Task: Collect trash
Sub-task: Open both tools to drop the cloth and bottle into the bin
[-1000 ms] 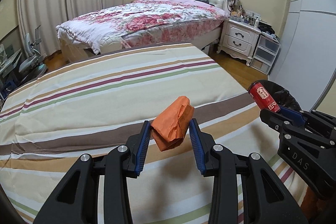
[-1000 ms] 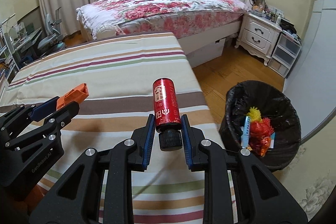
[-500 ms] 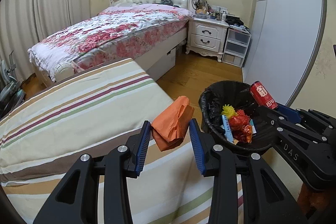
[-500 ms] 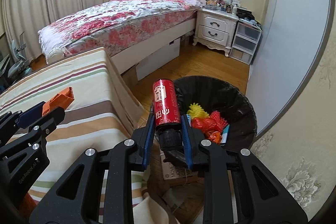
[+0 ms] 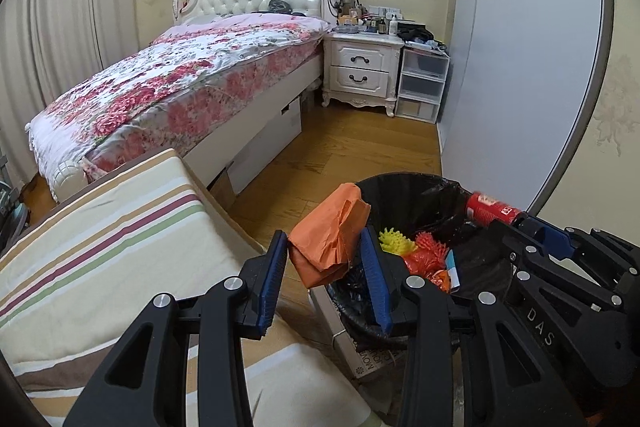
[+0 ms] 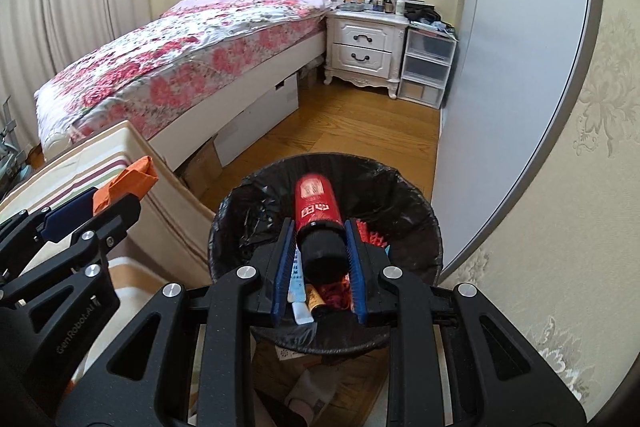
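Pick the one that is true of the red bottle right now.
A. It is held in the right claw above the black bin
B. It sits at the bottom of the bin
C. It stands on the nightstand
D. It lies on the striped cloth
A: the right claw grips the red bottle by its black cap, over the open black bin.

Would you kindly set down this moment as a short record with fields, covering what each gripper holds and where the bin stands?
left gripper: shut on the orange paper bag, at the near rim of the bin
right gripper: shut on the red bottle, black cap toward the camera, over the bin's opening
bin: black liner, on the wooden floor beside the striped mattress
bin contents: yellow and red pieces, a small white tube; rest unclear
step left: neither item released yet
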